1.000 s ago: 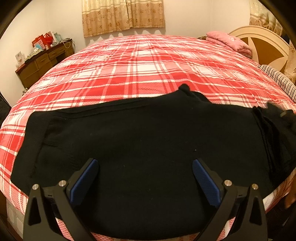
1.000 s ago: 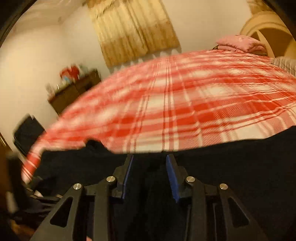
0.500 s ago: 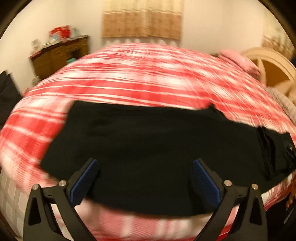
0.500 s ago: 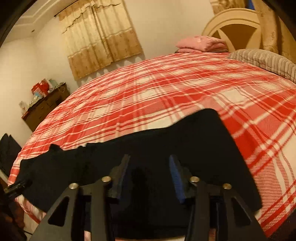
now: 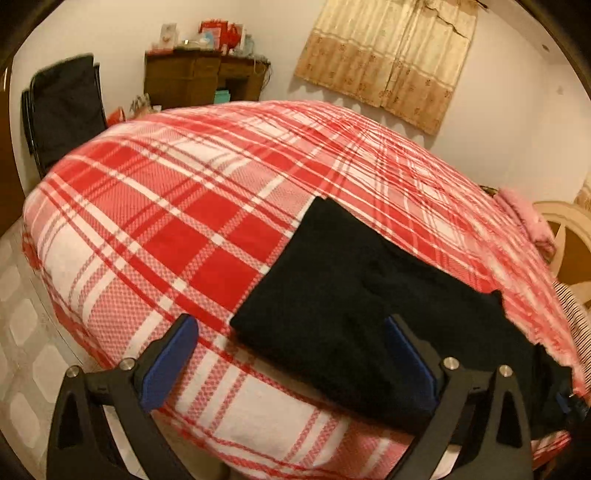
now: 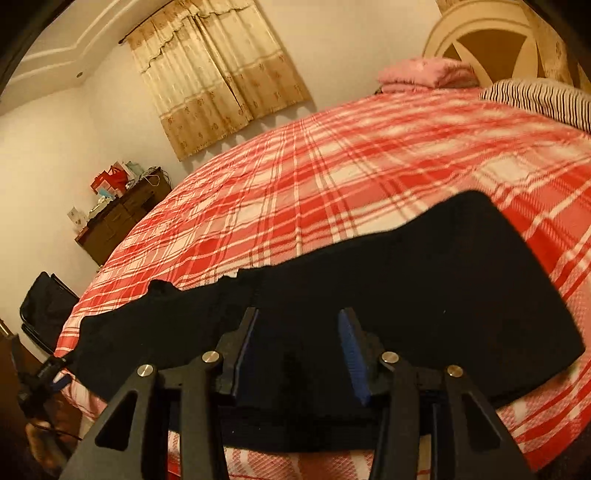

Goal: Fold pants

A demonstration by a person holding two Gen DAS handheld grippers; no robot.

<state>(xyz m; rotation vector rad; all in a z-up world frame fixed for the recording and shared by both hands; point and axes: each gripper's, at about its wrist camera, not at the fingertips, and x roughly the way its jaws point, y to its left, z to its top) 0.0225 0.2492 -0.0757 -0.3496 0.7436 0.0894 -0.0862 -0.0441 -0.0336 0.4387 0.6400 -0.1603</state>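
Note:
The black pants (image 5: 354,295) lie flat along the near edge of the red plaid bed (image 5: 177,229). My left gripper (image 5: 291,354) is open and empty, hovering above the pants' left end. In the right wrist view the pants (image 6: 424,288) stretch across the bed (image 6: 332,177). My right gripper (image 6: 299,339) hovers low over their right part with the jaws partly apart and black cloth showing between them. I cannot tell whether they touch or hold the cloth.
A dark chair (image 5: 62,107) and a wooden dresser (image 5: 199,79) stand past the bed's left side. A pink folded blanket (image 6: 428,74), a striped pillow (image 6: 543,99) and the headboard (image 6: 491,29) are at the right. Curtains (image 5: 399,55) hang on the far wall.
My left gripper has swung left, from the middle of the pants to their left end, and the floor now shows. My right gripper has pulled back a little and its jaws have widened.

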